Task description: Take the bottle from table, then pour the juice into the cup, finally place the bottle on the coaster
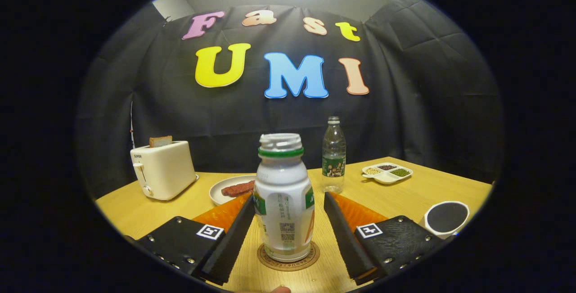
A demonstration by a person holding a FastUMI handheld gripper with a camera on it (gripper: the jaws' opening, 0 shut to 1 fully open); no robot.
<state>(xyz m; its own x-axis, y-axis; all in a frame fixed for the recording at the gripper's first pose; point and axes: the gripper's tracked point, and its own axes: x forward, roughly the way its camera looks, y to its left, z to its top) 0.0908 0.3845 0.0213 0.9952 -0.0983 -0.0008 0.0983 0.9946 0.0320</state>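
A white juice bottle (283,203) with a green neck ring and no cap stands upright on a round brown coaster (288,259) on the wooden table. It sits between the two black fingers of my gripper (288,199), which is open. The left finger (234,234) lies close against the bottle's side, while the right finger (342,234) stands apart from it with a visible gap of table. A white cup (447,218) holding dark liquid stands to the right, just beyond the right finger.
Beyond the bottle are a white plate (220,196) with a reddish piece of food, a clear water bottle (333,155), and a divided dish (387,173) of beans. A white toaster (162,171) with a bread slice stands at the back left.
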